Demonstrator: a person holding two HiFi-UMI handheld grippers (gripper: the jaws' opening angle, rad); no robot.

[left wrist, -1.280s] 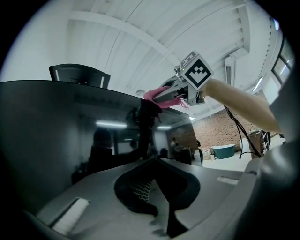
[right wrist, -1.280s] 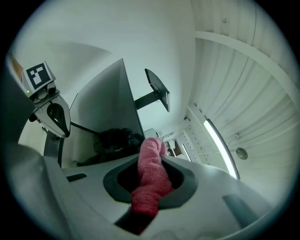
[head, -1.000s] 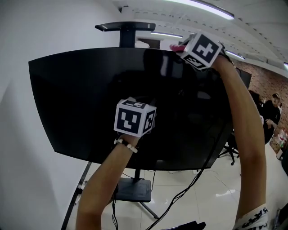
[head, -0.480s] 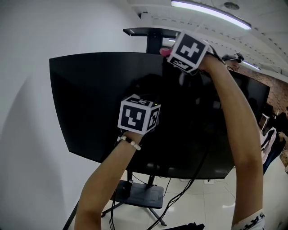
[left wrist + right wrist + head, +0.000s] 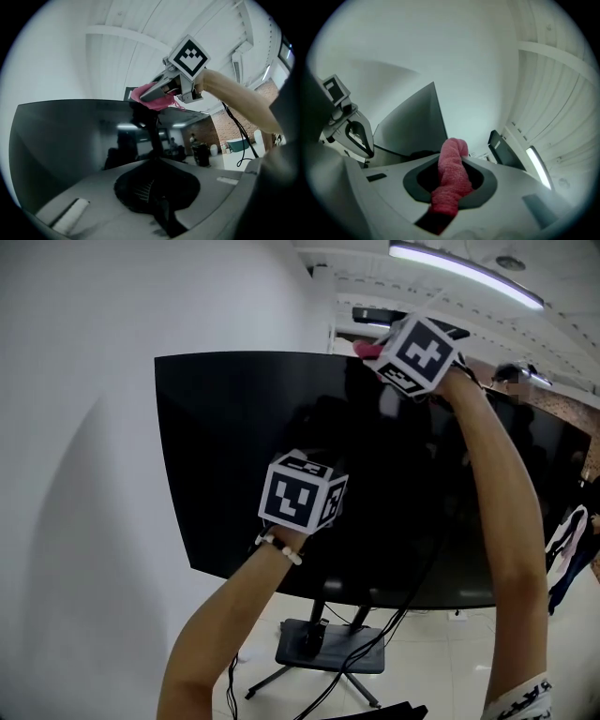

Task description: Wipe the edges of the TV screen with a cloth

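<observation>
A person stands before a large black flat TV screen that is mounted on a dark floor stand beside a plain white wall. Both arms are raised toward the panel.

The right gripper is held up at the top edge of the screen, well away from its upper left corner. Its jaws are clamped on a rolled pink terry cloth, which sticks out past the jaw tips. In the left gripper view the cloth lies right at the top edge of the dark glass, and a dark reflection of it shows just below in the panel. Whether the cloth presses on the edge or only meets it cannot be told.

The left gripper is lower, in front of the middle of the screen and nearer its bottom edge than the right one. Its jaws are together with nothing between them, pointing at the glass. No view makes clear whether the tips touch the panel.

A thin black cable hangs down in front of the lower right part of the screen toward the pale tiled floor. A long white ceiling light strip glows above the right arm.
</observation>
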